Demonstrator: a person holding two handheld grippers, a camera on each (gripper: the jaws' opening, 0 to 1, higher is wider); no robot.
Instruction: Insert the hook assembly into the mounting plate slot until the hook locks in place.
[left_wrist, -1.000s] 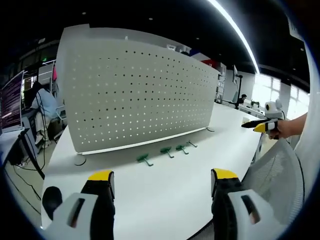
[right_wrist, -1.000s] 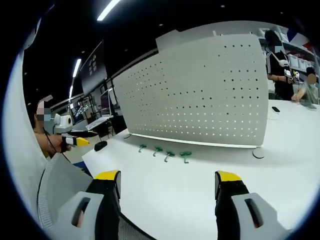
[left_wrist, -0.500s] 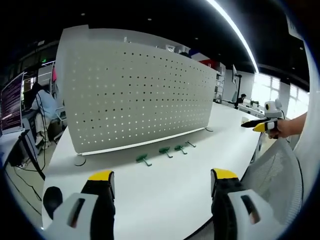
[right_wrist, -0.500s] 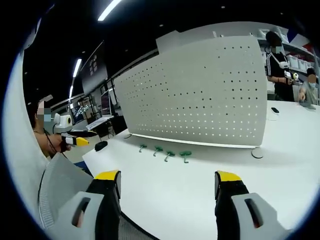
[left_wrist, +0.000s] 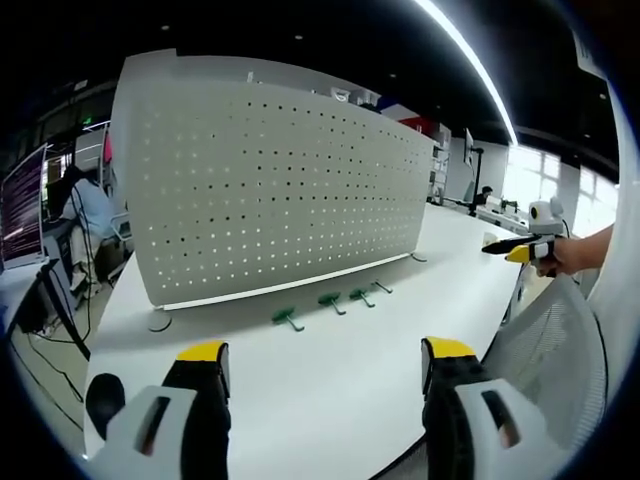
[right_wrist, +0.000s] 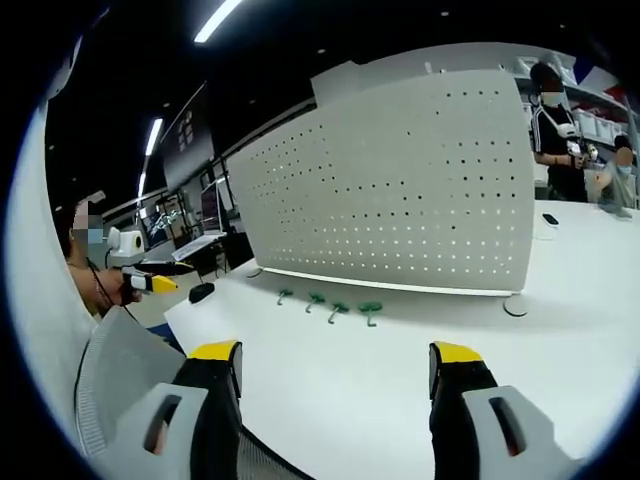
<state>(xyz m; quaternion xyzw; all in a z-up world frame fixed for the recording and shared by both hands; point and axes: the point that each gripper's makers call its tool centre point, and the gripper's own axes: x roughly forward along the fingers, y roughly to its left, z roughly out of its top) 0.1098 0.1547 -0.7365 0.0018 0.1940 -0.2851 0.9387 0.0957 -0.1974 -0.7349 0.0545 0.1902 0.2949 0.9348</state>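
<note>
Nothing gripped: left gripper (left_wrist: 318, 365) and right gripper (right_wrist: 335, 365) gape empty. Four green hooks (left_wrist: 288, 318) lie before the pegboard (left_wrist: 270, 190); approach low, pinch one stem squarely.

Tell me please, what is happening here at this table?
A person holds a gripper in each hand above a white table. The left gripper and the right gripper are both open and hold nothing. Four green hooks lie in a row on the table in front of the upright white pegboard. No hook is picked up or mounted yet, so the job is not begun.
</note>
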